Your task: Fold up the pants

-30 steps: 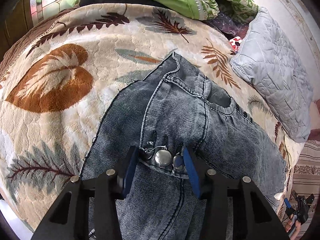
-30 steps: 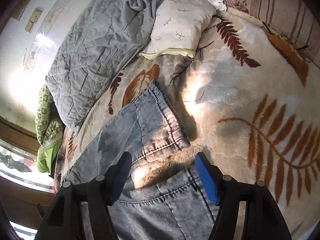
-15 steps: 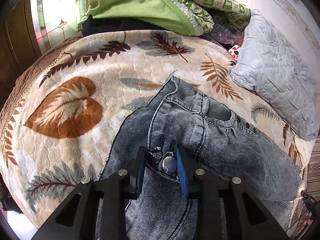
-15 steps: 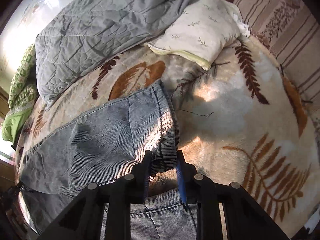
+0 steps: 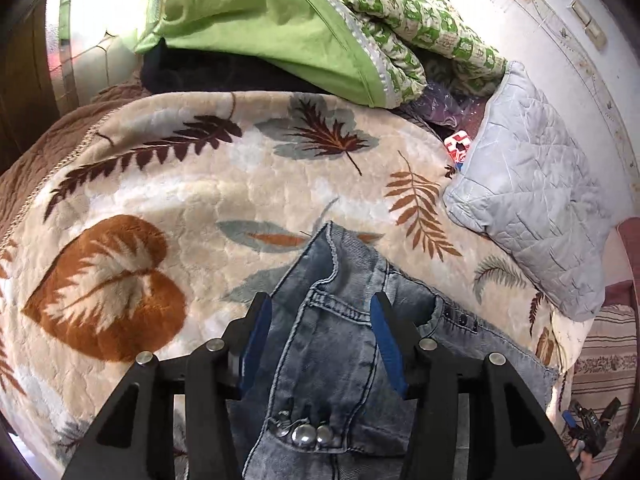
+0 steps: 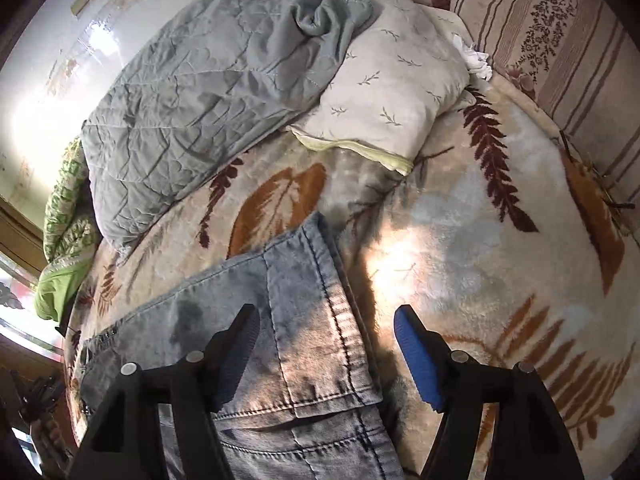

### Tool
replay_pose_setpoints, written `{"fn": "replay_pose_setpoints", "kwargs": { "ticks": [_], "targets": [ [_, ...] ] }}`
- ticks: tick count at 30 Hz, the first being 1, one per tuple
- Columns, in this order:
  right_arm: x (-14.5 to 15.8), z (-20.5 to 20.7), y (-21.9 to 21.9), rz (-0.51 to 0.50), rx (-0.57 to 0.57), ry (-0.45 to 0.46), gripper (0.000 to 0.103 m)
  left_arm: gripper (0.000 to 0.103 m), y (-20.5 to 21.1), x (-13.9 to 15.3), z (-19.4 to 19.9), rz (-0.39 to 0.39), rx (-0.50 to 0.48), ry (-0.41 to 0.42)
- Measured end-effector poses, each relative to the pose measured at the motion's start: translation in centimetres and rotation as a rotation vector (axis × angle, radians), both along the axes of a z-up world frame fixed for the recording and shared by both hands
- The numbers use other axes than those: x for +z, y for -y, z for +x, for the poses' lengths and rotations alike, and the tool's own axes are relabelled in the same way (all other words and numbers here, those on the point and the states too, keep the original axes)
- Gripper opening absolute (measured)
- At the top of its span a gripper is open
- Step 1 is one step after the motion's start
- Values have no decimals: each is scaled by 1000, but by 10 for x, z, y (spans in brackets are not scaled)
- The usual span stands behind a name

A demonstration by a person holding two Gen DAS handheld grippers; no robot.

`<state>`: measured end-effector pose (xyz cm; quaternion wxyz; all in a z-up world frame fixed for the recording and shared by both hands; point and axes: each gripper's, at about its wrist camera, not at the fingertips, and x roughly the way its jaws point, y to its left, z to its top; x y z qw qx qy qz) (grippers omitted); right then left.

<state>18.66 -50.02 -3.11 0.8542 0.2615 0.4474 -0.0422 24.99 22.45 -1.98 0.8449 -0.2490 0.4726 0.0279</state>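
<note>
left gripper (image 5: 318,336): jaws just been opening, now spread apart; blue pads either side of the jeans' waistband area, not pressing on the cloth
right gripper (image 6: 326,354): jaws just been opening too, now wide; cloth under the gap, right pad over bare blanket, nothing pinched
jeans (image 5: 340,360): grey-blue denim, lying folded on the bed; in left view a corner points away from the gripper, metal buttons (image 5: 306,434) low between the fingers, a row of small dark snaps toward the right
jeans, right view (image 6: 304,320): one layer laid over another, stitched hem edge running down the middle, hem end just short of the lower layer's seam
blanket (image 5: 160,208): cream fleece w/ brown, rust & grey leaf print, covers the bed under the jeans; sun patch beside the hem in right view
grey quilted pillow (image 5: 532,208): at the bed's far edge, near the jeans but apart
cream pillow (image 6: 392,92): leaf sprigs, partly under the grey quilted cover
green bedding (image 5: 280,32): piled at the far end by the window, over sth dark
</note>
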Motion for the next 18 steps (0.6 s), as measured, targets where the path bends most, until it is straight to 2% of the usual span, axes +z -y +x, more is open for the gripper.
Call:
{"fn": "replay_pose_setpoints", "kwargs": {
  "ticks": [7,9,12,18],
  "targets": [
    [-10,49,-11,62,83,15,73,49,16,-36,65,-69,-57,-75],
    [-10,65,-11,49,105,6,73,46,17,-44,73,-60,-54,-83],
    [-16,90,-14,8,135,-27,73,45,16,-54,81,-78,-59,-107],
    [-41,126,-17,-73,137,-114,73,45,24,-58,93,-56,-83,-103]
  ]
}}
